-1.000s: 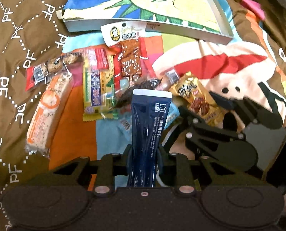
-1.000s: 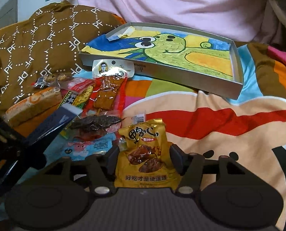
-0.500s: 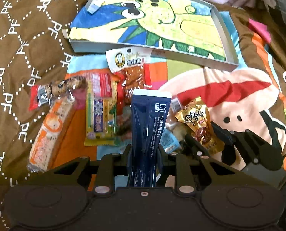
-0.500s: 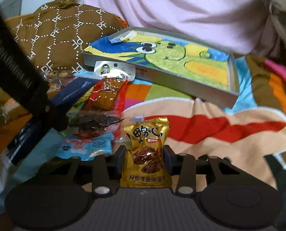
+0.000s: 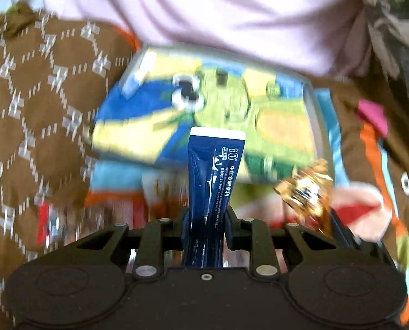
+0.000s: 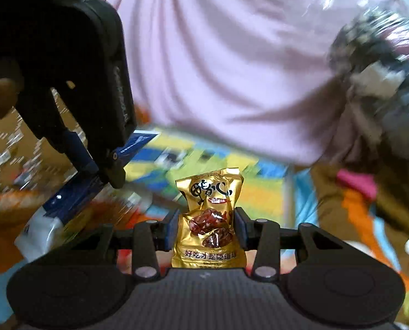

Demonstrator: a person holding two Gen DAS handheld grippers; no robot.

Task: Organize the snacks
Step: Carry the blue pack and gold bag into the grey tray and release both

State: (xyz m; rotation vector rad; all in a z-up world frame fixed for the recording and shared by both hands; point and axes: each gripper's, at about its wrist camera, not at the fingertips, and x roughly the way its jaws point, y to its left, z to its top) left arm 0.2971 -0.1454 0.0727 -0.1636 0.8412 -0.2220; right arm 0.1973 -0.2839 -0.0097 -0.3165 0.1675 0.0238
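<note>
Two grippers are seen, the left gripper (image 5: 206,216) and the right gripper (image 6: 206,229). One dark blue packet (image 5: 214,176) is counted and one gold snack packet (image 6: 208,220). One tray (image 5: 315,126) with a cartoon picture is counted, on a patterned blanket (image 5: 36,137). Further wrappers (image 5: 160,189) are seen at the tray's near edge, but they are too blurred to be counted.

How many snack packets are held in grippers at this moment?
2. The dark blue packet is clamped in the left gripper; the gold packet in the right gripper.
</note>
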